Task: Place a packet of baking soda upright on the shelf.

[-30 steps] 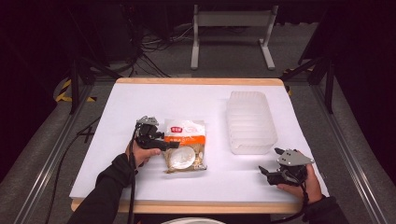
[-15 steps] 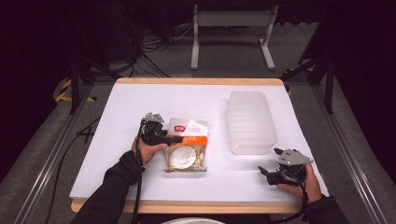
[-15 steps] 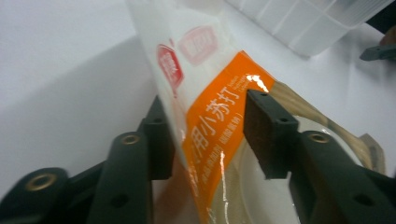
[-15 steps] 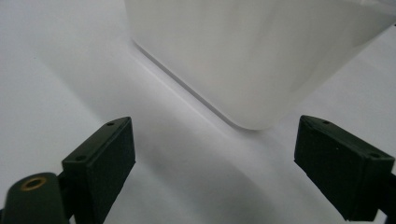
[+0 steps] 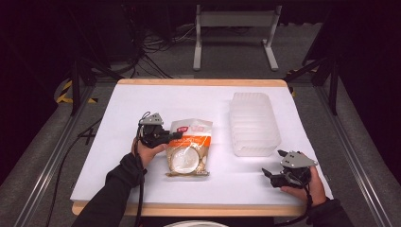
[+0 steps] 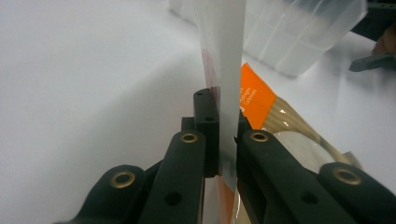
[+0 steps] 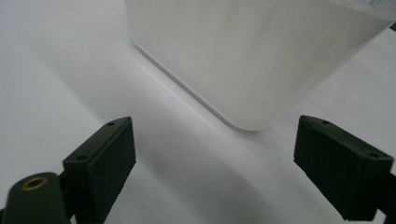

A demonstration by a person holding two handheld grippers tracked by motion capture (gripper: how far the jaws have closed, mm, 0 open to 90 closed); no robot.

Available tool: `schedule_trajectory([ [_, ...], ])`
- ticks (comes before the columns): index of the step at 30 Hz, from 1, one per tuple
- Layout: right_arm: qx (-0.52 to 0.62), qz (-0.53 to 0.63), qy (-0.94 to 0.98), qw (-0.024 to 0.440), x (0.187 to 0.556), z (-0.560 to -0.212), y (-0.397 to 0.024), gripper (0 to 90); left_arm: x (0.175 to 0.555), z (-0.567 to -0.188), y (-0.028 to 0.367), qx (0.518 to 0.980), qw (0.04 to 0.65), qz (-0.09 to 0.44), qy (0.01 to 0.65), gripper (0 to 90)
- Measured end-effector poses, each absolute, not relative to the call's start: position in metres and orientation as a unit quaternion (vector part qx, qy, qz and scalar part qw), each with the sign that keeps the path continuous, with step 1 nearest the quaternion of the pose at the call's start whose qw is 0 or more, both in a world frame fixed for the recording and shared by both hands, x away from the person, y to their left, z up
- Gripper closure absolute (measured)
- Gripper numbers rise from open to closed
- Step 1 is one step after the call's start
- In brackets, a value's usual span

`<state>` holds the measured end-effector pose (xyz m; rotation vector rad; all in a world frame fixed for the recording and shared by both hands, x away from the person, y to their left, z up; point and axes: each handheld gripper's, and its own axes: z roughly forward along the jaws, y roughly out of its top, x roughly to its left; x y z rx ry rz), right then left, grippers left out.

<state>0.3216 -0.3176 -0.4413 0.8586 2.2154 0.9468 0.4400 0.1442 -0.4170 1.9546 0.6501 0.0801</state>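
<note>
The left tongs (image 6: 223,140) are pinching the bag (image 5: 189,146) edge; the right tongs (image 7: 215,163) are resting wide open near the box (image 5: 253,124).

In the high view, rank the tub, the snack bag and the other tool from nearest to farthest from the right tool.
1. Tub: just ahead of the right tool, slightly left.
2. Snack bag: mid-table, to its left.
3. Left tool: clamped on the bag's far-left edge.

Both forearms wear dark sleeves (image 5: 111,196). The left gripper (image 5: 176,135) and the right gripper (image 5: 267,173) are black, each topped with a grey three-cornered plate (image 5: 152,119). A black cable (image 5: 140,189) trails from the left one. Brass-coloured rivets (image 6: 189,137) mark the matte black arms, and the rectangular pads (image 7: 112,147) have small holes.
</note>
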Motion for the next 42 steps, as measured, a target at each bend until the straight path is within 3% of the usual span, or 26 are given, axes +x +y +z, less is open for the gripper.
schedule_trajectory([
  [11, 0.32, 0.353, 0.831, 0.289, 0.321, -0.441, -0.317, 13.2, 0.408, -0.401, 0.158, 0.815, 0.524, 0.054, 0.241, 89.6],
  [42, 0.319, 0.354, 0.83, 0.29, 0.322, -0.44, -0.316, 13.1, 0.355, -0.359, 0.136, 0.801, 0.565, 0.087, 0.177, 89.8],
])
